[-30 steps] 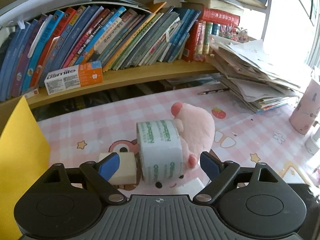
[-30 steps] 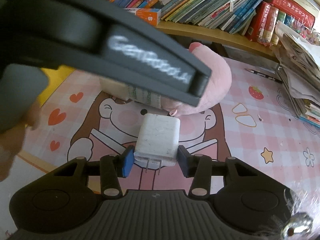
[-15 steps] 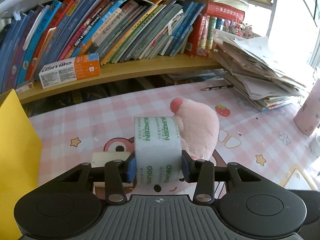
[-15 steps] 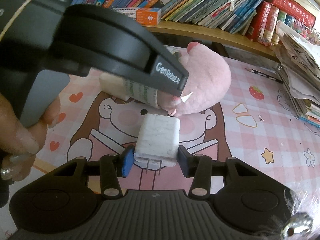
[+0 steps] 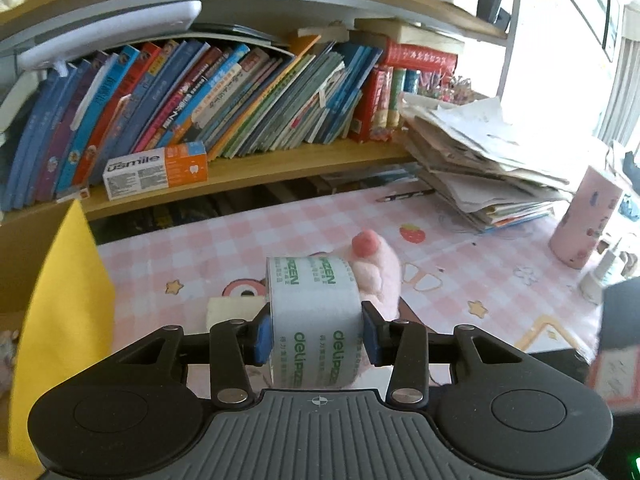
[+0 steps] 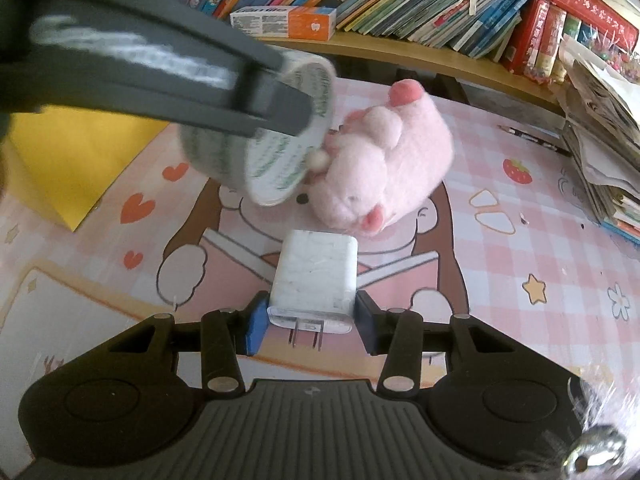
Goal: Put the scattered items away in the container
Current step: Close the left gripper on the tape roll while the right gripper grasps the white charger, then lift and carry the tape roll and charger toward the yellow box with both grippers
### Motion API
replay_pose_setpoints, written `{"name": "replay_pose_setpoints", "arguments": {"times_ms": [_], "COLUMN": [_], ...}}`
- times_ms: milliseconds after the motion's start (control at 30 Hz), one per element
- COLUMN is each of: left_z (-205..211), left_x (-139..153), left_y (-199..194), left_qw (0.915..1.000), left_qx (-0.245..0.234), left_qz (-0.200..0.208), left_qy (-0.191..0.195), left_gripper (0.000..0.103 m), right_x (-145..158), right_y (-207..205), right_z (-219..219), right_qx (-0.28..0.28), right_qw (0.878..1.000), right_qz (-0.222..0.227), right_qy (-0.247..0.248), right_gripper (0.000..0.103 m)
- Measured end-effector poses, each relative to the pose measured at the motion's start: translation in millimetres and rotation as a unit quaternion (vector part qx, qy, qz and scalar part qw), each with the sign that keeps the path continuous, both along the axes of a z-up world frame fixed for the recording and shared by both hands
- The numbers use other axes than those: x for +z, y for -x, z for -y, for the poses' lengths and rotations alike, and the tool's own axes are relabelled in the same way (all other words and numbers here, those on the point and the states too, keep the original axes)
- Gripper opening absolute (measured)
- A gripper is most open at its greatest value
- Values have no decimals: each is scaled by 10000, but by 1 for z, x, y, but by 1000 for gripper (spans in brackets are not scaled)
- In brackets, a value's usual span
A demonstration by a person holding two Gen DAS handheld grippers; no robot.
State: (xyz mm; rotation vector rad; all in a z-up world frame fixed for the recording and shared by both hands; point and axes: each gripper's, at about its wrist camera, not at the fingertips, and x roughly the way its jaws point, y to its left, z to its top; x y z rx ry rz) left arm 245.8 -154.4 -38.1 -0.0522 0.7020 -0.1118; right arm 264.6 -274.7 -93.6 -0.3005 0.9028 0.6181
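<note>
My left gripper (image 5: 316, 338) is shut on a roll of clear packing tape (image 5: 314, 312) with green print, its blue pads pressing on both flat sides. In the right wrist view the roll (image 6: 280, 160) hangs above the mat, beside the pink plush toy (image 6: 384, 164). My right gripper (image 6: 311, 326) is shut on a white plug-in charger (image 6: 316, 280) whose prongs point back at the camera. The yellow container (image 5: 60, 300) stands at the left edge of the desk. A pale eraser block (image 5: 232, 312) lies just left of the tape.
A shelf of leaning books (image 5: 240, 92) with a toothpaste box (image 5: 156, 170) runs along the back. A tall stack of papers (image 5: 480, 152), a pencil (image 5: 404, 196) and a pink cup (image 5: 584, 220) sit on the right.
The left jaws closed on the tape roll, then lifted it off the mat and away from the plush. The right gripper kept still with the charger in it.
</note>
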Motion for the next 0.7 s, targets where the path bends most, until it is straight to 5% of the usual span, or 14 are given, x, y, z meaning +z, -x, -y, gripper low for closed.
{"name": "replay_pose_setpoints", "arguments": {"times_ms": [700], "left_z": [-25], "left_x": [5], "left_y": [89], "left_qw": [9983], "left_qx": [491], "left_qz": [-233], "left_qy": [205], "left_gripper": [41], "right_x": [19], "right_y": [41], "right_z": [21], "right_qx": [157], "right_qw": [9998], "right_qz": [-65], "right_qy": [-44], "right_gripper": [43]}}
